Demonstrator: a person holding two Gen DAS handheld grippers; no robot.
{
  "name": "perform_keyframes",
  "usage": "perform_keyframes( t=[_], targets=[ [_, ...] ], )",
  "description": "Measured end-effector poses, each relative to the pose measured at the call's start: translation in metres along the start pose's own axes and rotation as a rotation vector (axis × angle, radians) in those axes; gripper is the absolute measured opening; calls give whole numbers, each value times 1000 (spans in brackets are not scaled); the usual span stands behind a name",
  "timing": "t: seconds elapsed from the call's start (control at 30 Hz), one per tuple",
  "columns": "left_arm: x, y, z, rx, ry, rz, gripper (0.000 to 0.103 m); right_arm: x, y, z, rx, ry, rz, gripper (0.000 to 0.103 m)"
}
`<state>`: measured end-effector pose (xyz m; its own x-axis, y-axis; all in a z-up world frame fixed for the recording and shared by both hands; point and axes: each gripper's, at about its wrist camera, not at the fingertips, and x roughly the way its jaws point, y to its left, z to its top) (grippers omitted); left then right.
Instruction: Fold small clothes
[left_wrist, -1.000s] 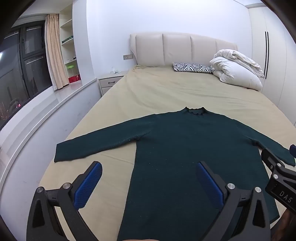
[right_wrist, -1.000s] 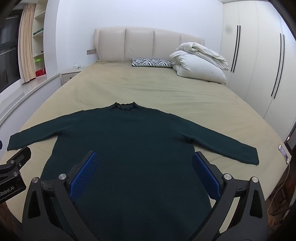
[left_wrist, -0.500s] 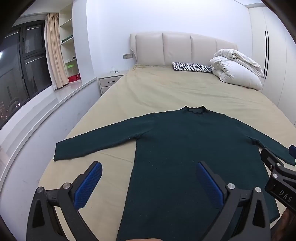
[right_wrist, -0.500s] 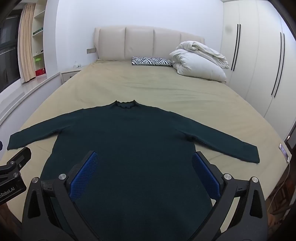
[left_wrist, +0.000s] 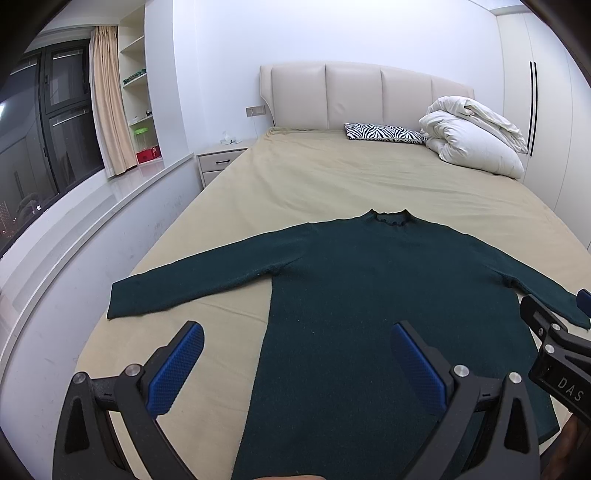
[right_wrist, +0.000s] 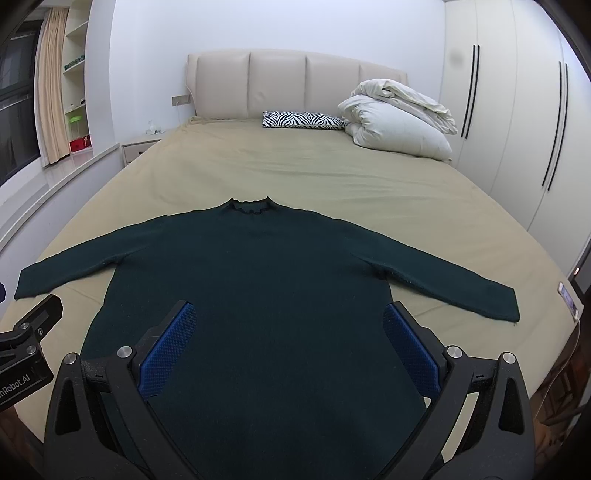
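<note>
A dark green sweater (left_wrist: 373, 295) lies flat and face-up on the bed (left_wrist: 332, 177), its ruffled collar (left_wrist: 389, 218) pointing toward 12 o'clock and its hem toward 6 o'clock at the foot of the mattress. Both sleeves are spread outward: the left sleeve (left_wrist: 177, 284) runs to about 9 o'clock, the right sleeve (right_wrist: 454, 284) to about 3 o'clock, each cuff resting on the beige sheet.

The left gripper (left_wrist: 295, 363) hovers above the sweater's lower left edge with its jaws spread wide and grasping nothing; one blue pad is over the sheet, the other over the knit. The right gripper (right_wrist: 290, 345) hangs above the lower body of the garment, jaws likewise released and empty (both blue pads are over the fabric, though whether they touch it cannot be told). Each gripper's black frame edges into the other's view.

Farther out, at 12 o'clock, a zebra-print pillow (left_wrist: 384, 132) lies before the padded headboard (left_wrist: 362, 96), with a bundled white duvet (left_wrist: 476, 136) just beside it at 1 o'clock. A nightstand (left_wrist: 218, 162) stands at 11 o'clock, a curtain (left_wrist: 109, 110) and dark window at 10 o'clock, and white wardrobe doors (right_wrist: 517, 122) at 2 o'clock.
</note>
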<state>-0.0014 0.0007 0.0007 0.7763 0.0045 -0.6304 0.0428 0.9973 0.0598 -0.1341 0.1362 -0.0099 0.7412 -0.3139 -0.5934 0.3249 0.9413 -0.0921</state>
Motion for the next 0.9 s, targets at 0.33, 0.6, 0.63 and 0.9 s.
perform_keyframes(
  t=[0.33,0.6,0.63,0.9],
  targets=[
    [0,0,0,-1,1,-1,103,1,0,0,2,0,2,103],
    [0,0,0,1,2,-1,103,4,2,-1,8,6,4,103],
    [0,0,0,1,2,-1,103,4,2,-2,9,7,4,103],
    [0,0,0,1,3,-1,103,5,1,-2,11,8,6,103]
  ],
)
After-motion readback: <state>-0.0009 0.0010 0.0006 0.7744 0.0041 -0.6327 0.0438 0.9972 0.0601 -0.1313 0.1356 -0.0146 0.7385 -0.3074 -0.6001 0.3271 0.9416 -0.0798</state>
